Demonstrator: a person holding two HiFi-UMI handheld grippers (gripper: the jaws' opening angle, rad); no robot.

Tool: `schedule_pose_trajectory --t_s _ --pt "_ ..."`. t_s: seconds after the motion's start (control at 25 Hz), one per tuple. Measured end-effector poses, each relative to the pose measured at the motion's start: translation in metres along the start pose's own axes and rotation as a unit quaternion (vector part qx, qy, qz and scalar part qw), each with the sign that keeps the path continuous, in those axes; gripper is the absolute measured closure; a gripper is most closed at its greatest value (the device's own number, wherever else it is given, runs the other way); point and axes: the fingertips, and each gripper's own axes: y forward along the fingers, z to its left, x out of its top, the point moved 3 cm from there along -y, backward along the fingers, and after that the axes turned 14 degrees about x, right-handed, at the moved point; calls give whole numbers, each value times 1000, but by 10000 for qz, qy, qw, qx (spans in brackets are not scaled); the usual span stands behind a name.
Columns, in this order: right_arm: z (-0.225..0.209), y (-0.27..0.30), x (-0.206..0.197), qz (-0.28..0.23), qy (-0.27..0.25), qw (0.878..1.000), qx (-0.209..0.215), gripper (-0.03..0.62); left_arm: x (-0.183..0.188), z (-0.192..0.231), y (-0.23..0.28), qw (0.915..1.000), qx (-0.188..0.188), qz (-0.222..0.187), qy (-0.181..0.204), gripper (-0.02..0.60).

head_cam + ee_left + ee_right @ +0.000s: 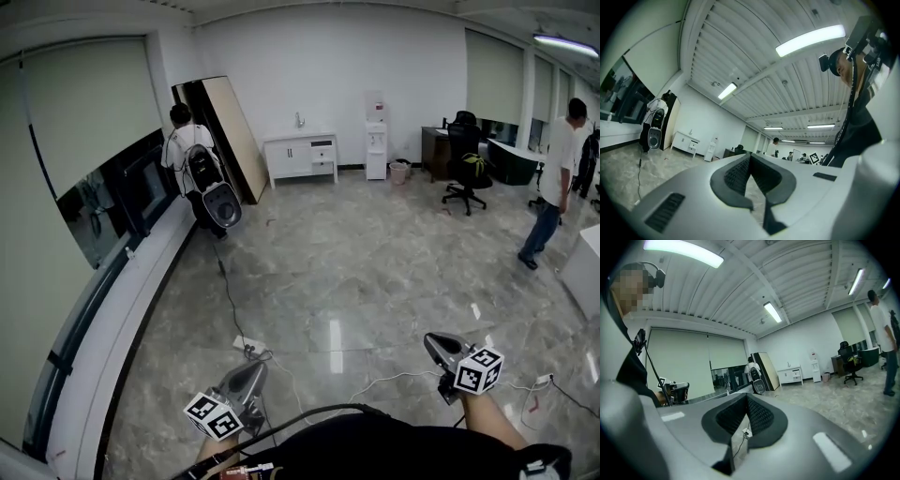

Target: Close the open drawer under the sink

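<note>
**Both claws pinched shut, cabinet far off**

I've got the grey left gripper (251,369) at seven o'clock and the grey right gripper (434,343) at five, jaws pressed together on nothing. The white sink cabinet (292,157) stands well apart at twelve, with its small white drawer (322,153) on the right side.

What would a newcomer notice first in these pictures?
Two handheld grippers with black-and-white marker cubes lead the head view's foreground: the left gripper and right gripper, over a glossy floor. Far across it, a white sink cabinet stands against the back wall, a person with a backpack to its left.
</note>
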Motion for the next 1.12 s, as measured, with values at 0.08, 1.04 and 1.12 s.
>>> schedule_pose_trajectory --t_s 0.08,1.04,1.12 --pt "-4 25 1 28 2 10000 -35 592 8 26 12 10000 -40 37 7 584" --pt "-314 207 91 223 -226 9923 1199 594 17 89 304 9965 780 -302 -32 584" --pt "-342 208 97 204 -153 9923 1209 592 16 81 336 9971 719 -240 -33 584"
